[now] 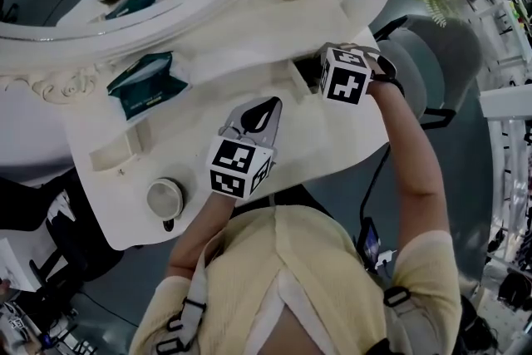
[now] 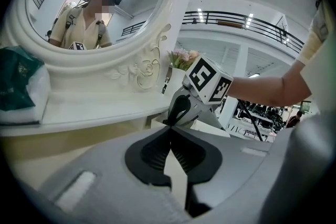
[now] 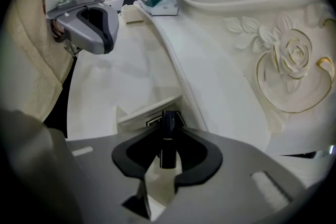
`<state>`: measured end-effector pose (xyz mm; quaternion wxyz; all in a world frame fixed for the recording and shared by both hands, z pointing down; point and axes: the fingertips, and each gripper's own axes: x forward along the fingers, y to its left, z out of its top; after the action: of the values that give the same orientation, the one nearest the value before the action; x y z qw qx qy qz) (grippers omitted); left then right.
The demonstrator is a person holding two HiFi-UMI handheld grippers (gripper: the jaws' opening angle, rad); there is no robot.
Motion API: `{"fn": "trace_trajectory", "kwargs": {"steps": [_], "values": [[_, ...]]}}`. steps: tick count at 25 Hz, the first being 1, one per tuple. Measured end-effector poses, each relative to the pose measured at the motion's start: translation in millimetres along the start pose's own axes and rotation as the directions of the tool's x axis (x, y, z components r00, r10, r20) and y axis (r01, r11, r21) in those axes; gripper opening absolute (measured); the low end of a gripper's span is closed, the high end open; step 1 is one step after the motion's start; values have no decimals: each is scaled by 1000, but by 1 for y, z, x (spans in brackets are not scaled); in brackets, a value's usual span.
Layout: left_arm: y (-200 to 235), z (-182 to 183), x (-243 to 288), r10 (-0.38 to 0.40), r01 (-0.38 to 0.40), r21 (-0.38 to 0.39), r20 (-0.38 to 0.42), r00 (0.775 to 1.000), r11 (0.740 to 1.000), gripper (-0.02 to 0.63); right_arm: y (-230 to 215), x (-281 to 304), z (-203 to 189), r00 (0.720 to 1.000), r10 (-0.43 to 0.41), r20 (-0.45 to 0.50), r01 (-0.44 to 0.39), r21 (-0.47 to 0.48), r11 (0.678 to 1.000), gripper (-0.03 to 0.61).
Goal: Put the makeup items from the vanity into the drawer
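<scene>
Big picture first: the white vanity worktop (image 1: pixel 324 154), and at its far edge, under the mirror frame, the open drawer (image 1: pixel 301 77). That's the target.

Right hand-held gripper (image 3: pixel 168 140) is directly above that drawer, pointing steeply down into it. Its jaws are clamped on a slim dark tube (image 3: pixel 167 122), most likely a lipstick or mascara. The tube's long axis runs along the jaws, nose towards the opening, and the drawer's white walls (image 3: pixel 149 107) show just past its tip. So the relation that matters is straight ahead and below. By my read only a short drop is left before release, with the tube's tip needing to clear the near wall.

Left hand-held gripper (image 2: pixel 170 134) hangs over the middle of the worktop, pointed towards the mirror, its jaw tips together with nothing between them. It's well off to the side of the drawer, so this placement belongs to the right hand.

One small round jar (image 1: pixel 165 197) sits on the worktop's near left corner, closer to the left hand.
</scene>
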<state>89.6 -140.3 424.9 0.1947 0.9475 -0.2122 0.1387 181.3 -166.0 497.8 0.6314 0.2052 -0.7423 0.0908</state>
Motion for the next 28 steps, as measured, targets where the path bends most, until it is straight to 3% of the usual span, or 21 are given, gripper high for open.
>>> {"fn": "trace_trajectory", "kwargs": {"steps": [6,18,28], "values": [[6,-4,-3,15,-15,-8,-12,1000,1000,-2,3,7,2,999,33,8,-33,32,999,100],[17,-3,-17,58,-58,-22,-5,998,998,-2,-7,-23,4,989,-80,127,65,117,991,101],[20,1,-33,112,-112,-19,7,994,994,-2,13,-69,23,927,-182,327,110,229,967,100]]}}
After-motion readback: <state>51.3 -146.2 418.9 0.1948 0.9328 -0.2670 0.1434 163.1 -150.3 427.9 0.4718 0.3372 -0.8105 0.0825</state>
